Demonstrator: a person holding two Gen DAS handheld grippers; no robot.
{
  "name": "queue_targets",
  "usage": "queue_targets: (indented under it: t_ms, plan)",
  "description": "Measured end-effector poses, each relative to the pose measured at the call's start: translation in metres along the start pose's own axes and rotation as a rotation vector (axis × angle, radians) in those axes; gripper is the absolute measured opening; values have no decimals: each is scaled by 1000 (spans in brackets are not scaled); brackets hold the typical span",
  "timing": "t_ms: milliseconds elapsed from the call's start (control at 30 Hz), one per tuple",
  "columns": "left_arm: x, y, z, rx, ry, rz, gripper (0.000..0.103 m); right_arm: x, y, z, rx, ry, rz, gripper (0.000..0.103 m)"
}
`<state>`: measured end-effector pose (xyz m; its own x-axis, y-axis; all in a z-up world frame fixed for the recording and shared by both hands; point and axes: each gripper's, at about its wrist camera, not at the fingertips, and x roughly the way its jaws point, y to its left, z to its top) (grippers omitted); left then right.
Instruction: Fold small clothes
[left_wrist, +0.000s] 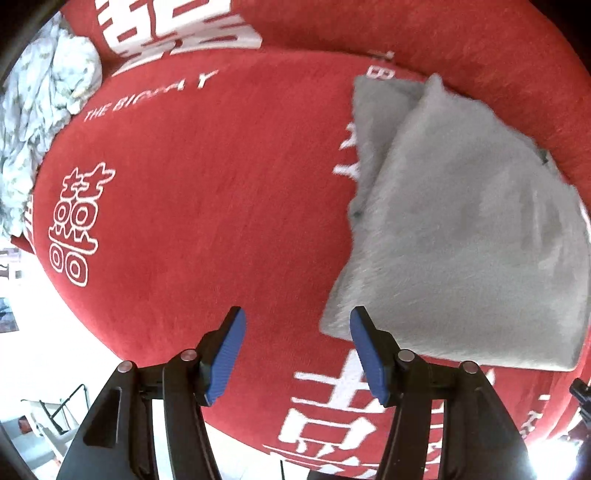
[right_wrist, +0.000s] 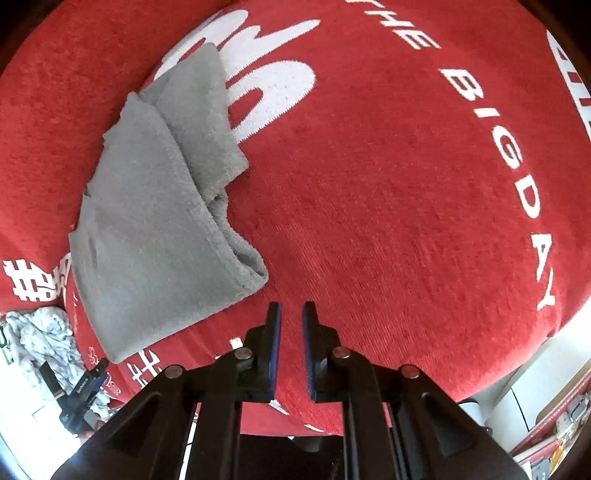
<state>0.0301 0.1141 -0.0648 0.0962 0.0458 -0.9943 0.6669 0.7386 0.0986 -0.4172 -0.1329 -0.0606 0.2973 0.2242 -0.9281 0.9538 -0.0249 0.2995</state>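
A folded grey garment (left_wrist: 454, 229) lies on the red blanket (left_wrist: 221, 184) at the right of the left wrist view. It also shows in the right wrist view (right_wrist: 155, 221) at the left, folded in layers. My left gripper (left_wrist: 295, 325) is open and empty, its right pad just at the garment's near corner. My right gripper (right_wrist: 291, 317) is empty with its jaws a narrow gap apart, above bare red blanket (right_wrist: 388, 206) to the right of the garment.
A crumpled white floral cloth (left_wrist: 44, 122) lies at the blanket's far left edge; it also shows in the right wrist view (right_wrist: 40, 336). The blanket carries white lettering and characters. The left gripper's body (right_wrist: 79, 391) shows at lower left. Floor and furniture lie beyond the blanket's edges.
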Motion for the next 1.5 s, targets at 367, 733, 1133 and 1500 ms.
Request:
queue_targets:
  t_ms: [367, 733, 1133, 1500]
  plan:
    - [-8, -18, 25, 36, -30, -79, 60, 2, 40, -10, -121, -26, 14, 13]
    - [-6, -26, 92, 159, -179, -115, 60, 24, 103, -70, -209, -63, 39, 13]
    - [50, -17, 136, 188, -126, -118, 60, 64, 175, -114, -230, -47, 68, 13]
    - [32, 18, 124, 226, -82, -165, 60, 67, 221, -122, -243, -67, 96, 39]
